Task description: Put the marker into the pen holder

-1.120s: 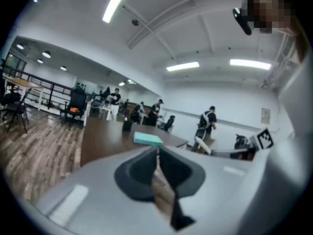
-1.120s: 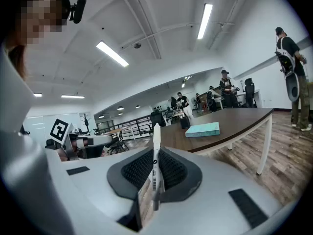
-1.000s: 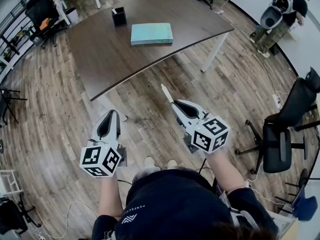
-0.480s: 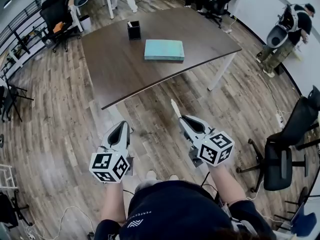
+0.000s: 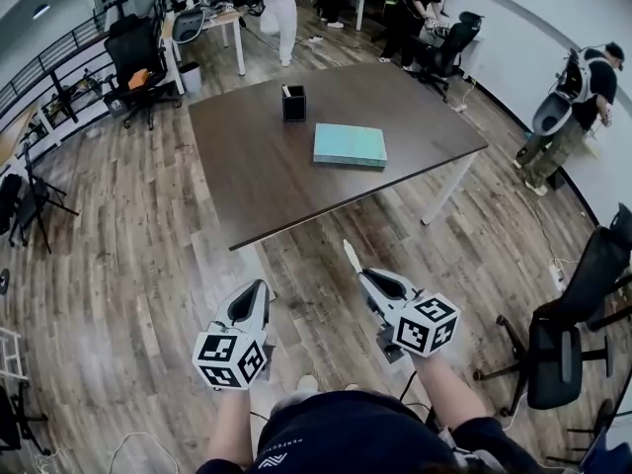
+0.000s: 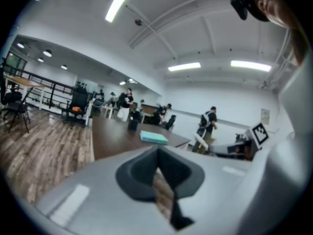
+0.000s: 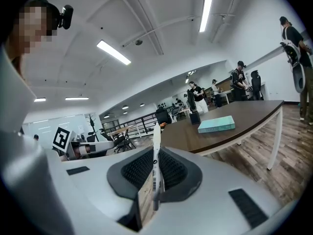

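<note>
A person holds two grippers low over a wood-plank floor (image 5: 148,255), short of a dark table (image 5: 259,176). The right gripper (image 5: 369,278) is clenched on a white marker (image 5: 351,257), which juts forward past the jaw tips, its barcode label turned toward that gripper's camera. The left gripper (image 5: 259,288) is closed tight with nothing in it. On the table beyond, a teal book (image 5: 350,145) lies flat. The black pen holder (image 5: 293,103) stands upright behind it near the far edge, well apart from the marker. Several people (image 5: 281,8) stand by desks at the back of the room.
</note>
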